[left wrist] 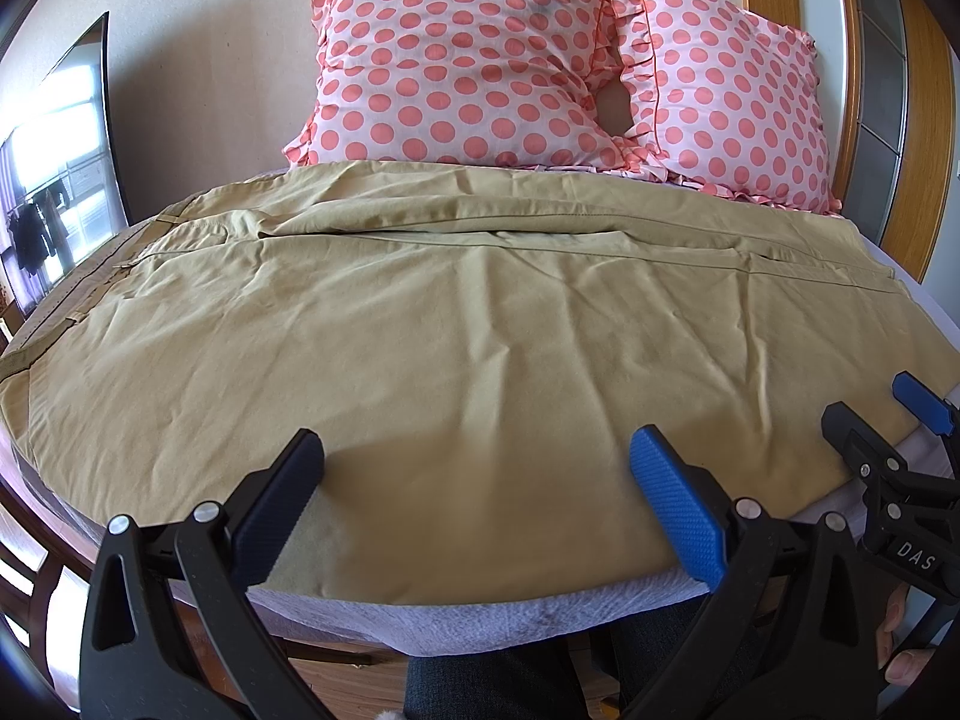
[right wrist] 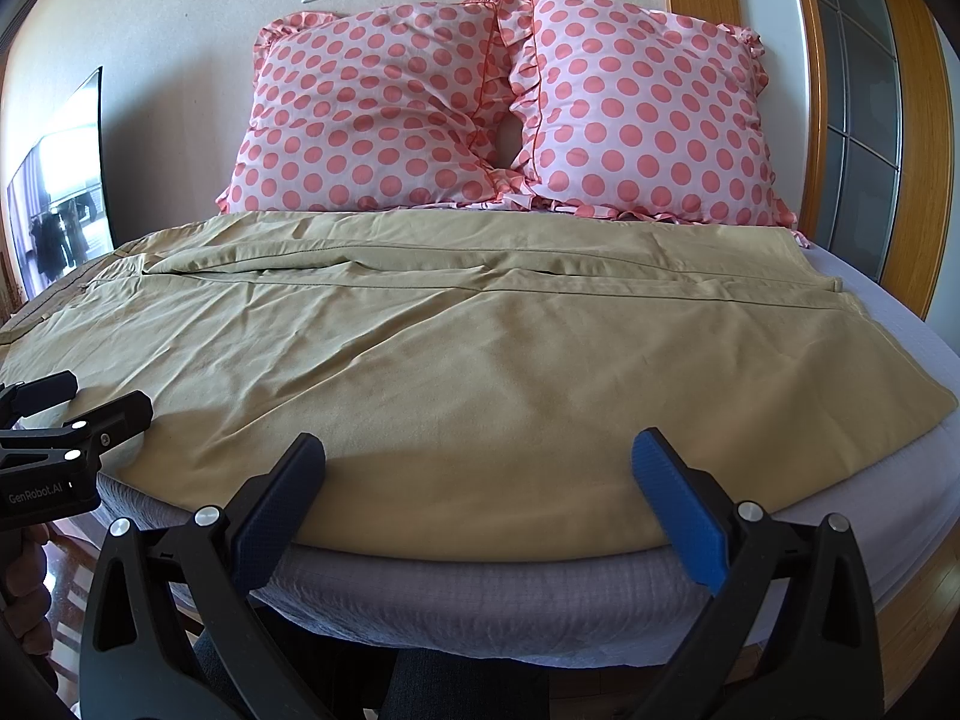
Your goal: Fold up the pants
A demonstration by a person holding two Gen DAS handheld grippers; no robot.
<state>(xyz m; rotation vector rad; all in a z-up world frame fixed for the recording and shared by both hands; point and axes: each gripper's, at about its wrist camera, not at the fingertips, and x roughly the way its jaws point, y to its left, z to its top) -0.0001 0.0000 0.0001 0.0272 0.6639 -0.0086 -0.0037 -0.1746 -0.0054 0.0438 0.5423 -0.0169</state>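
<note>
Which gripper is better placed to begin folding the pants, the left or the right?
Probably neither alone. The left gripper and right gripper are both open at the near edge of the pants, so a two-handed lift suits.

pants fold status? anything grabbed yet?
Done: khaki pants lie spread flat across the bed, waistband left, in front of the polka-dot pillows. In hand: nothing; left tongs and right tongs both open over the near edge. Left: every fold.
</note>
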